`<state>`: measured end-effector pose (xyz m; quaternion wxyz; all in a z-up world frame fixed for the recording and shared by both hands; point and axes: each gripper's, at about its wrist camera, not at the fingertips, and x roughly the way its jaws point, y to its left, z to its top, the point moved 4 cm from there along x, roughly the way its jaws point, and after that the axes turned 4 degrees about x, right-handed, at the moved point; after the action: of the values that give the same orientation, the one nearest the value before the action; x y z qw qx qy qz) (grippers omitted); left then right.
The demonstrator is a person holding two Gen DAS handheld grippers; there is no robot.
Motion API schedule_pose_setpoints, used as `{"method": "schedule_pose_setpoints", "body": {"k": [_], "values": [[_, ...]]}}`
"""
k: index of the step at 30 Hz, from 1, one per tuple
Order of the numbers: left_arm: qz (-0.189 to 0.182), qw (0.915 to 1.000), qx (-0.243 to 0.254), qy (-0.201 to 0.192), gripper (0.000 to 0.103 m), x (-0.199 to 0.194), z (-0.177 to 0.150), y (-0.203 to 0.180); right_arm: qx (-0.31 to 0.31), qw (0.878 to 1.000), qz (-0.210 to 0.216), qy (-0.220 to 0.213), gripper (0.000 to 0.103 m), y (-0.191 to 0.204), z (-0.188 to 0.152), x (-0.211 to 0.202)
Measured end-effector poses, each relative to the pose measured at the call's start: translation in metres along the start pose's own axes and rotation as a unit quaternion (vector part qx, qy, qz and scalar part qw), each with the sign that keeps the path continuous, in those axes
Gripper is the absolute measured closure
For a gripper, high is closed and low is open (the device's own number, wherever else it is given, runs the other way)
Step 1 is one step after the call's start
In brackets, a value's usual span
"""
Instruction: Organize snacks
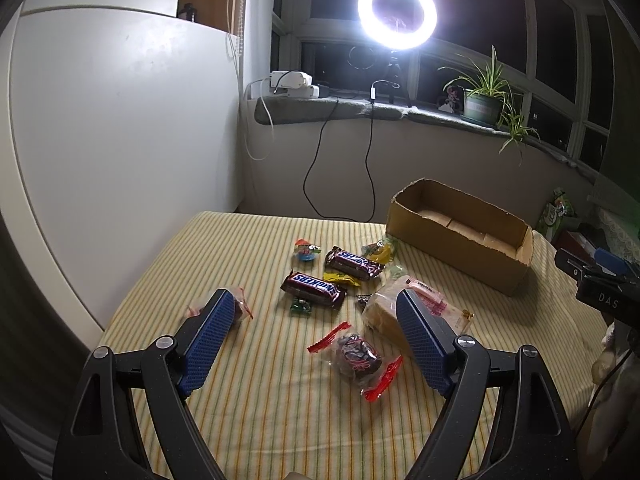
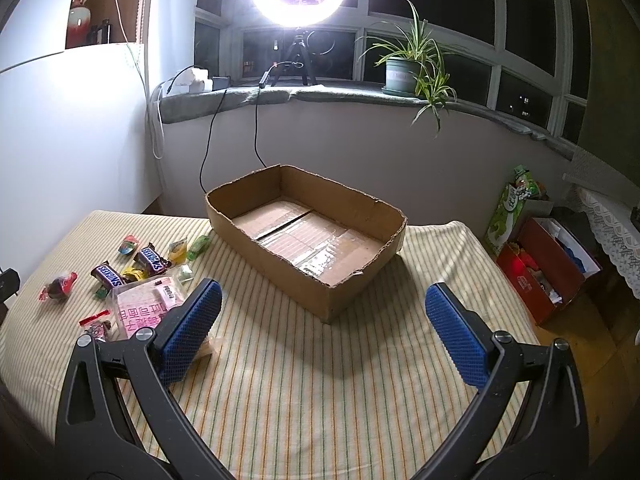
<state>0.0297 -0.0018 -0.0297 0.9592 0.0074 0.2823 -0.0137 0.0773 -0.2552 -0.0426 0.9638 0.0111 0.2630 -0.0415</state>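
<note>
**Desk:** Why is the left gripper hanging over the striped tablecloth with nothing in it?

**Photographer:** Its jaws are standing wide apart above the scattered snacks, framing a dark, red-ended wrapped sweet that is lying on the cloth between the blue pads. I judge that sweet the likeliest first pick. Two Snickers bars are lying farther ahead, among small candies.

**Desk:** And the right gripper?

**Photographer:** Also spread open and gripping nothing. It is facing the cardboard box, which is sitting empty at the far side of the table, well apart from the heap. That looks like the destination, so nothing appears sorted yet.

**Desk:** Why is the pink-labelled packet beside that finger?

**Photographer:** It is lying at the near edge of the heap, just beside the right gripper's left-hand finger, which is covering its corner. Touching or not, I cannot tell.

**Desk:** What else is unclear?

**Photographer:** A second red-ended sweet is half hidden behind the left-hand pad in the left view. The small green and yellow candies are too tiny to identify. The ring light is washing out the window behind it.
</note>
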Motion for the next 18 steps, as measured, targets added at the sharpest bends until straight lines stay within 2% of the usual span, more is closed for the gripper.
{"method": "schedule_pose_setpoints", "body": {"k": [18], "values": [[-0.004, 1.0000, -0.001, 0.000, 0.020, -0.0003, 0.0002, -0.0005, -0.002, 1.000, 0.003, 0.002, 0.000, 0.0024, -0.0010, 0.0009]]}}
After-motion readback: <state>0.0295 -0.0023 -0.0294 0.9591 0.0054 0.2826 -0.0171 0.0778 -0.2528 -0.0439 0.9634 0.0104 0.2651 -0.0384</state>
